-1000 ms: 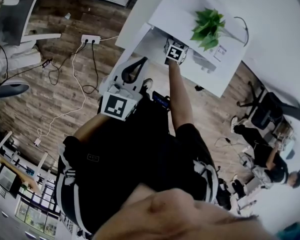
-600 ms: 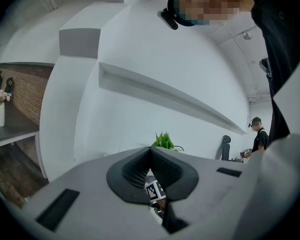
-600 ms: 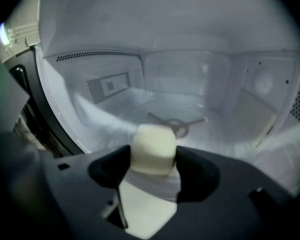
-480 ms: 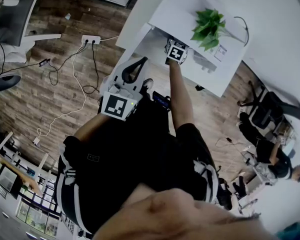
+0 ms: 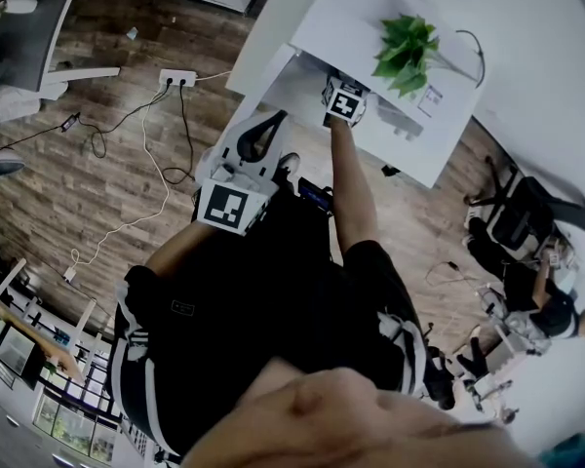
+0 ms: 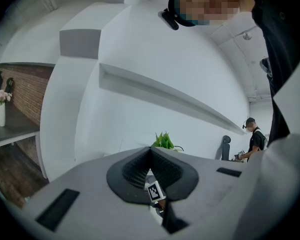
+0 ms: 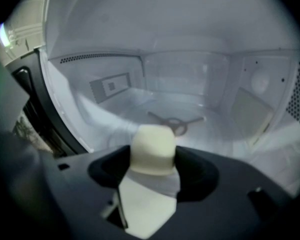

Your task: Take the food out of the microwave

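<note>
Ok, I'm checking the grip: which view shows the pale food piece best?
The right gripper view: the pale food piece sits clamped between the right tool's jaws, inside the microwave. The head view shows only that tool's marker cube at the microwave, with the food hidden. The left gripper view shows no food.

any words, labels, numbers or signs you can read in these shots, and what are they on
No text can be read anywhere.
left marker cube, right marker cube: black-and-white square patterns only, no letters or numbers.
grey plate on the microwave inner wall: any print is too blurred to read.
small tag beside the plant: too small to read.
</note>
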`<state>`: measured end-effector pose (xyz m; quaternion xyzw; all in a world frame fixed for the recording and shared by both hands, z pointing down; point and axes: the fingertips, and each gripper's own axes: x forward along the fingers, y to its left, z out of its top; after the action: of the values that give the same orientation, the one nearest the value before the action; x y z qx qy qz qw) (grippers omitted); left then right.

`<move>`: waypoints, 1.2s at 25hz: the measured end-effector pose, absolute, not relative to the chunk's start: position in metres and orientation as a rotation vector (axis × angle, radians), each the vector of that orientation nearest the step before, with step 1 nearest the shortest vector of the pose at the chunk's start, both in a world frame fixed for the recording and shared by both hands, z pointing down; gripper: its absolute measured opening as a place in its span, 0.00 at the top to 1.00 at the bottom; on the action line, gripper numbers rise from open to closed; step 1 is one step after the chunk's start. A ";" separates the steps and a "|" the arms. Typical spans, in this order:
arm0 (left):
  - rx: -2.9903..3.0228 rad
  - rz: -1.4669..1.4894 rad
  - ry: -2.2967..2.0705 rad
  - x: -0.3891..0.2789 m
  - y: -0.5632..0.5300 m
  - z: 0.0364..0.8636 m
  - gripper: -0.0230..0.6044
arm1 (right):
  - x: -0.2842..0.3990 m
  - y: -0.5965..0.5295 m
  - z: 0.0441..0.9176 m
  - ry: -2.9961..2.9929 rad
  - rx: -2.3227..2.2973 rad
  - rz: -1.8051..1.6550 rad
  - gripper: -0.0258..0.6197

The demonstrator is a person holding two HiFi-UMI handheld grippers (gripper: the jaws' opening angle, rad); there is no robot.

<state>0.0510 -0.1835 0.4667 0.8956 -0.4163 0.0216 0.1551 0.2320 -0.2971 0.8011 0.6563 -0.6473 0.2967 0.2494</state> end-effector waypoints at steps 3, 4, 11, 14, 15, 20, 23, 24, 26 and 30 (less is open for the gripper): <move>2.564 0.058 -1.191 0.052 -0.182 0.467 0.91 | 0.232 -0.295 0.806 -1.767 1.783 0.826 0.51; 2.564 0.058 -1.190 0.052 -0.181 0.467 0.92 | 0.231 -0.295 0.803 -1.770 1.781 0.825 0.51; 2.572 0.045 -1.191 0.049 -0.179 0.462 0.91 | 0.229 -0.292 0.798 -1.789 1.791 0.825 0.51; 2.571 0.041 -1.190 0.048 -0.177 0.460 0.92 | 0.228 -0.291 0.793 -1.793 1.790 0.821 0.51; 2.569 0.039 -1.190 0.048 -0.176 0.459 0.92 | 0.228 -0.289 0.794 -1.787 1.791 0.824 0.51; 2.576 0.031 -1.189 0.047 -0.171 0.458 0.91 | 0.228 -0.286 0.789 -1.795 1.796 0.811 0.51; 2.584 0.027 -1.185 0.046 -0.168 0.456 0.92 | 0.224 -0.285 0.783 -1.812 1.800 0.808 0.51; 2.585 0.026 -1.183 0.046 -0.167 0.455 0.92 | 0.224 -0.284 0.782 -1.807 1.801 0.812 0.51; 2.587 0.024 -1.180 0.046 -0.165 0.455 0.92 | 0.224 -0.281 0.780 -1.801 1.798 0.818 0.51; 2.591 0.024 -1.173 0.045 -0.161 0.455 0.91 | 0.226 -0.276 0.780 -1.807 1.810 0.814 0.51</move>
<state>0.0450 -0.1615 0.4554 0.9009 -0.4079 0.0084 0.1479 0.2264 -0.2759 0.7804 0.6567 -0.6558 0.2955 0.2267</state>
